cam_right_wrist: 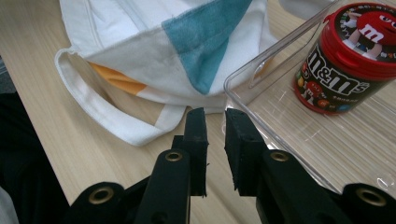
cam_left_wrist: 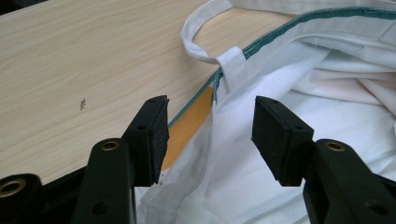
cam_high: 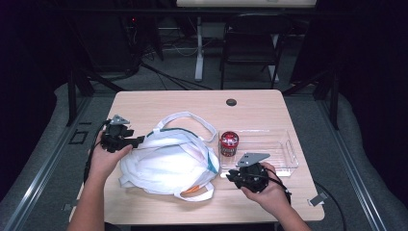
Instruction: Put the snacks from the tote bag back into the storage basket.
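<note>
A white cloth tote bag (cam_high: 163,163) with teal trim and an orange patch lies slumped in the middle of the table (cam_high: 159,101). My left gripper (cam_high: 139,140) is at the bag's left edge. In the left gripper view its jaws (cam_left_wrist: 210,105) stand wide apart with the bag's rim (cam_left_wrist: 224,98) loose between the pads, not pinched. A red M&M's can (cam_high: 229,143) stands upright in the left end of a clear plastic tray (cam_high: 284,154). My right gripper (cam_high: 231,175) hovers at the tray's near left corner (cam_right_wrist: 280,135). Its jaws (cam_right_wrist: 215,114) are nearly together, with a narrow empty gap.
One bag handle (cam_high: 192,120) loops toward the table's far side and another (cam_right_wrist: 107,116) lies near the front edge. A cable hole (cam_high: 231,102) sits at the back of the table. A dark chair (cam_high: 250,43) and desk legs stand beyond it.
</note>
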Tool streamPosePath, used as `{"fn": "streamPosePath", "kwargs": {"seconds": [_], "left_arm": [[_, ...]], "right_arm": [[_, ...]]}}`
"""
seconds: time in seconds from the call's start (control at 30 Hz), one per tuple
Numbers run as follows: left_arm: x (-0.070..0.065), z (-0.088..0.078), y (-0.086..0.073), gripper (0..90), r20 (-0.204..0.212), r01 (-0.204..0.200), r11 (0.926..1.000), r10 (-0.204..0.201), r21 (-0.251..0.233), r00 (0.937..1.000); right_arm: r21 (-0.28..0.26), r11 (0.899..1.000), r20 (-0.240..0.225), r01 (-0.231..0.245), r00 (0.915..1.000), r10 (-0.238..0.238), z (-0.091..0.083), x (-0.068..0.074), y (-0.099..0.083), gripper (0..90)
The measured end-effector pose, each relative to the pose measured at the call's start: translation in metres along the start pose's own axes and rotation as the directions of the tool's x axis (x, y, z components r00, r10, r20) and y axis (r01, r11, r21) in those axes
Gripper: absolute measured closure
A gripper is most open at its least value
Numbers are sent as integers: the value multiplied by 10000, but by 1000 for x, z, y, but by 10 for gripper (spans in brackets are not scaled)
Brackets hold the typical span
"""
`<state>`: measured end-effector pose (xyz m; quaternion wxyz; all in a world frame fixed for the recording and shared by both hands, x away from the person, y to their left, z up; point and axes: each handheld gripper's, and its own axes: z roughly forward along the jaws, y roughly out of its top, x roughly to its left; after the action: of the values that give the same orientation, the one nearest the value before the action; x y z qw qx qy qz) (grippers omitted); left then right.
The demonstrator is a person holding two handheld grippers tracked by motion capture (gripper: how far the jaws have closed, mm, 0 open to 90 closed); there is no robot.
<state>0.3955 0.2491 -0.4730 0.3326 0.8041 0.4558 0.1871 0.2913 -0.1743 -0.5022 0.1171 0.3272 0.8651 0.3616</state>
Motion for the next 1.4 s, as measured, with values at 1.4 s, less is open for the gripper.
{"fn": "streamPosePath", "kwargs": {"seconds": [1.4], "left_arm": [[-2,3,0,463,-76,-133,9998,134,169,9999]], "right_arm": [[599,9982,-314,-7,9995,25,29,5,-25,769]]}}
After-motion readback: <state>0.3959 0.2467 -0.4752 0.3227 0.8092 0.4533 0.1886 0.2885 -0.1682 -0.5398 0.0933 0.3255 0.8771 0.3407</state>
